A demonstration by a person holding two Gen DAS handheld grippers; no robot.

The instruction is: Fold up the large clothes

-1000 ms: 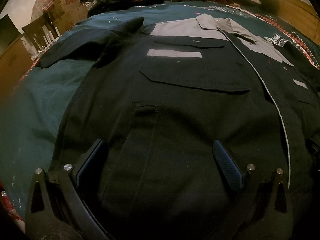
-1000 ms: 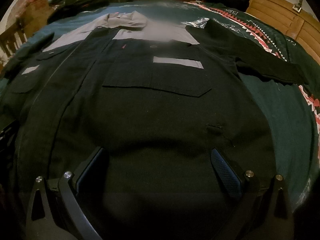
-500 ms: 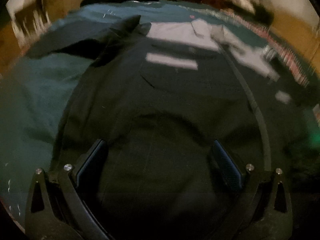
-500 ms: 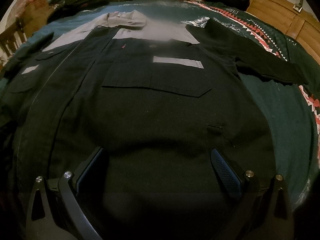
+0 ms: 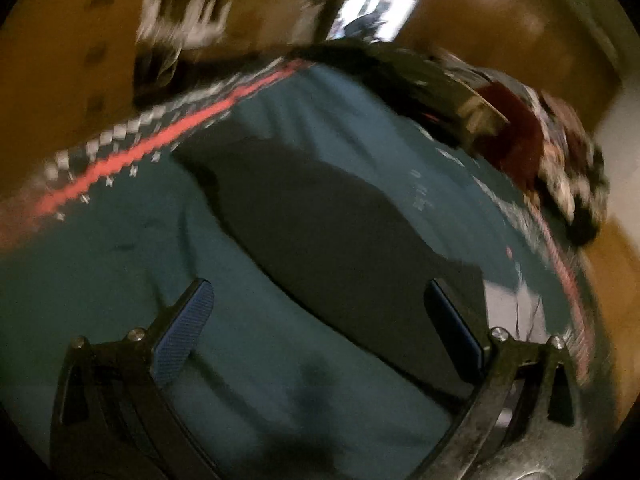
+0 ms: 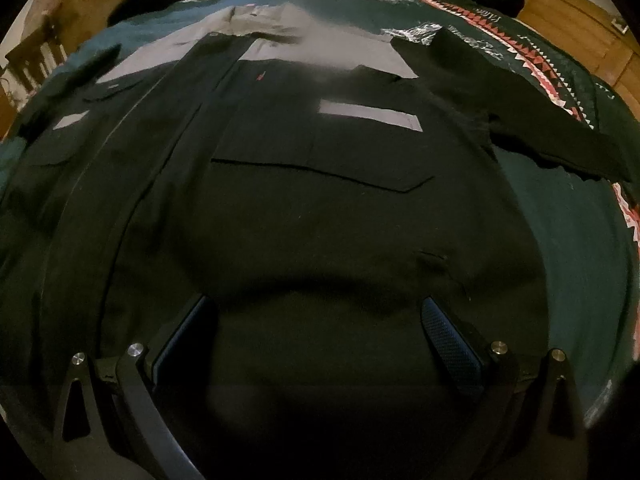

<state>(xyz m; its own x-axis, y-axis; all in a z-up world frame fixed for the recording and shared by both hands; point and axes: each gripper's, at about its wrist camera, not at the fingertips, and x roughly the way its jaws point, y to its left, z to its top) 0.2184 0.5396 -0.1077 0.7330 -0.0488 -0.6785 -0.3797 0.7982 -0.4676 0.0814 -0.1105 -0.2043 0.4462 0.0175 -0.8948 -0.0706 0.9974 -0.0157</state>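
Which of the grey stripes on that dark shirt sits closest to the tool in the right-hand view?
The long grey stripe just above the chest pocket flap on the shirt. The short stripe lies far off at the left edge; the right tool hovers open below the pocket.

You have open teal bedspread left of the dark sleeve. At the far edge, piled clothes block you; a wooden headboard stands far right.

Your matt black cloth jacket carries grey fabric panels at 12 o'clock; the teal bedspread looks soft and woven; the tongs' pads show textured blue rubber.
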